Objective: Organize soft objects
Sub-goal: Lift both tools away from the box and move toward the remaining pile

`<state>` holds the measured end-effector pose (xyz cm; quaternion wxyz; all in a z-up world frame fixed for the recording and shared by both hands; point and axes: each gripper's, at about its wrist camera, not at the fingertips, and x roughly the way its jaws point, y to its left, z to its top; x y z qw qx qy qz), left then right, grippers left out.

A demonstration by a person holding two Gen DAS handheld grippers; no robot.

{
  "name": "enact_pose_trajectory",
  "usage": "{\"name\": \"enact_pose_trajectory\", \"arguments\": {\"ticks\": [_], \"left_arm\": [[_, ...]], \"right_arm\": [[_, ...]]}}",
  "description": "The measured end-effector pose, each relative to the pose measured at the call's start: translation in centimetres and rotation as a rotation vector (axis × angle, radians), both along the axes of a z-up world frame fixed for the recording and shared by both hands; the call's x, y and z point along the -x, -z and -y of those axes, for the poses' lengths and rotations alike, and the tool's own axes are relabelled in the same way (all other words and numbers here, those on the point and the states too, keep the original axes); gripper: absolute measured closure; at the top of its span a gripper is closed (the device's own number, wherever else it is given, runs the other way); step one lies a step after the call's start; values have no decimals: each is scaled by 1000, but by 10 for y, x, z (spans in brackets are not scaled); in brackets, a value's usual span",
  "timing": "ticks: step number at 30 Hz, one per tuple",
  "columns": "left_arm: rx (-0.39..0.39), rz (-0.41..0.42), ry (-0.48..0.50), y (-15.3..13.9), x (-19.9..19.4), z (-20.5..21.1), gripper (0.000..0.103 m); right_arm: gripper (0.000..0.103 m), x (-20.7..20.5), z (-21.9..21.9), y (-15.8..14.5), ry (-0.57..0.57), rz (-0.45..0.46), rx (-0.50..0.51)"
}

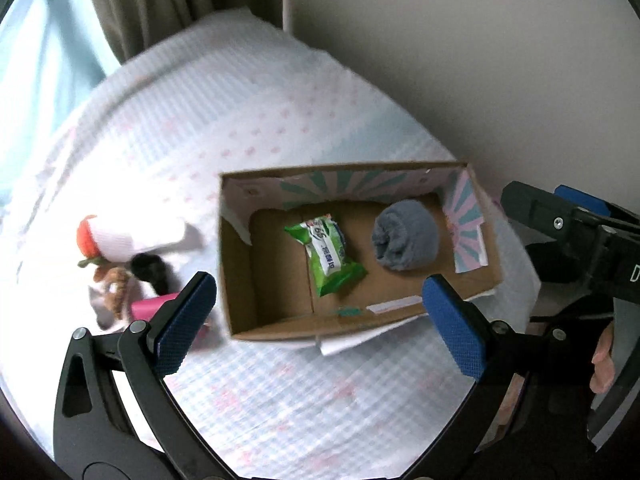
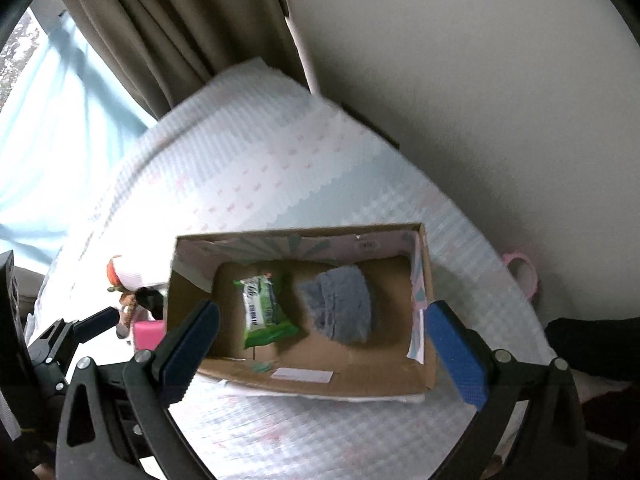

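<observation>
An open cardboard box [image 1: 240,280] [image 2: 426,320] sits on the bed. Inside lie a green wipes packet [image 1: 330,254] [image 2: 266,310] and a rolled grey towel [image 1: 406,240] [image 2: 340,306]. Left of the box lies a pile of soft items: a white and orange plush [image 1: 116,238] [image 2: 124,272], a black item [image 1: 150,270] [image 2: 150,298], a brown item [image 1: 114,284] and a pink item [image 1: 150,306] [image 2: 148,334]. My left gripper [image 1: 320,320] is open and empty, above the box's near wall. My right gripper [image 2: 324,352] is open and empty, over the box's near side.
The bed has a white quilt with pink marks [image 1: 200,128] [image 2: 280,152]. A curtain [image 2: 180,32] and window are at the back left, a wall [image 2: 480,80] at the right. A pink ring-shaped item [image 2: 520,272] lies at the bed's right edge.
</observation>
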<state>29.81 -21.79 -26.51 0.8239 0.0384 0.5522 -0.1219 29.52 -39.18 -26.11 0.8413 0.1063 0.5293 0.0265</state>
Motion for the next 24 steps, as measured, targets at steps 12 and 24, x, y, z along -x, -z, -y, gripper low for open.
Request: {"name": "enact_pose_trajectory", "arguments": {"ticks": [12,24], "left_arm": [[19,244,-44,-114,84,-74,1],[38,360,-128,-154,185,-191,1]], "right_arm": [[1,95,-61,-114,-6,239,126],[1,193,-148,-151,-14,374,110]]}}
